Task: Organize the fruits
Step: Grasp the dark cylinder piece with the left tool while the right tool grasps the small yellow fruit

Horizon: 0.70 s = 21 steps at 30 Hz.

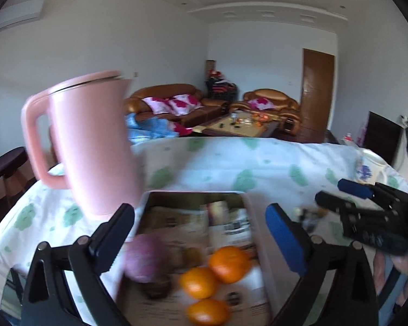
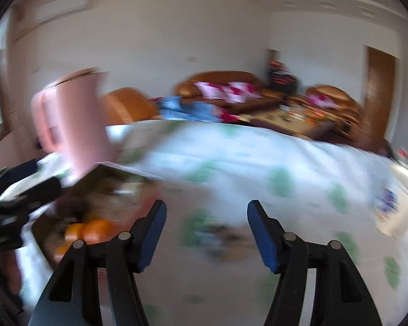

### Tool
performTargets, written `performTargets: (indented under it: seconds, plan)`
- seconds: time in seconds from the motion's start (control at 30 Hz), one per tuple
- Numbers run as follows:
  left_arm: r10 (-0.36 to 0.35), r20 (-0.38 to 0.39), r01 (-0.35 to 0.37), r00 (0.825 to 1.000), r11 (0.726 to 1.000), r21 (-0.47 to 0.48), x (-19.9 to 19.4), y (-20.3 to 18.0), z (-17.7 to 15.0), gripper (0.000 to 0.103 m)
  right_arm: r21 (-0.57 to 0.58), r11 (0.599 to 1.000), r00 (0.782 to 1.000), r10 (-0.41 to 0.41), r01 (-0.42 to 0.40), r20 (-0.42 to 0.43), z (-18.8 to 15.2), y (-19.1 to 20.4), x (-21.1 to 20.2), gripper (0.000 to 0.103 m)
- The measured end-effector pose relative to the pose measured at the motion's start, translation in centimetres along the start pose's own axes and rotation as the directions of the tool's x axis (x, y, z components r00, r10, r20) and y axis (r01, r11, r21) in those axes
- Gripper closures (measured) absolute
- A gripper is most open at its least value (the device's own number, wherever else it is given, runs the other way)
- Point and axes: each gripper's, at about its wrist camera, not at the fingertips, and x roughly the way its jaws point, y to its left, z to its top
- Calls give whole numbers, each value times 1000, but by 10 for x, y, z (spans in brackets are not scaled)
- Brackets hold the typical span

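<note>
A paper-lined tray point(image 1: 251, 206) lies on the table and holds three oranges point(image 1: 229, 263), a purple round fruit point(image 1: 145, 258) and some brown fruits point(image 1: 187, 255). My left gripper point(image 1: 201, 233) is open and empty, hovering just above the tray with one finger on each side. My right gripper point(image 2: 206, 233) is open and empty over the tablecloth, right of the tray point(image 2: 127, 172); it also shows in the left wrist view point(image 1: 340, 195). A small blurred dark object point(image 2: 223, 235) lies on the cloth between its fingers. The oranges point(image 2: 95, 228) show blurred at the left.
A tall pink jug point(image 1: 92, 146) stands just left of the tray's far corner, also in the right wrist view point(image 2: 79, 125). A white patterned dish point(image 2: 394, 212) sits at the table's right edge. The table has a white cloth with green prints point(image 1: 231, 168). Sofas stand behind.
</note>
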Motion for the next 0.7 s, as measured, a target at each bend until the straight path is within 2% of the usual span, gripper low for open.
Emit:
performTargets:
  seconds: [0.07, 0.17, 0.23, 0.37, 0.43, 0.5, 0.67, 0.7]
  plan:
    - [-47, -16, 48, 999, 999, 8, 7, -21, 4, 4, 58, 996, 998, -61, 62, -28, -2, -30, 4, 40]
    - [-83, -39, 83, 996, 996, 8, 21, -48, 9, 4, 138, 985, 992, -92, 103, -86, -9, -66, 17, 40]
    - [-111, -56, 111, 992, 994, 5, 33, -66, 11, 4, 164, 981, 990, -83, 101, -112, -12, -75, 25, 40]
    - [-111, -104, 113, 988, 994, 7, 57, -89, 8, 4, 200, 976, 988, -62, 89, -140, -20, -82, 38, 40]
    - [-73, -126, 77, 989, 997, 29, 66, -93, 3, 4, 206, 976, 987, -41, 72, -153, -21, -79, 44, 40]
    - [-70, -141, 75, 988, 997, 26, 70, -92, -1, 4, 215, 976, 986, -3, 39, -167, -23, -81, 49, 40]
    - [56, -125, -54, 991, 998, 23, 74, -78, -4, 3, 207, 978, 979, 2, 41, -204, -23, -78, 58, 40]
    - [50, -124, -50, 991, 999, 8, 74, -74, -3, 2, 201, 979, 976, -3, 48, -219, -24, -78, 61, 43]
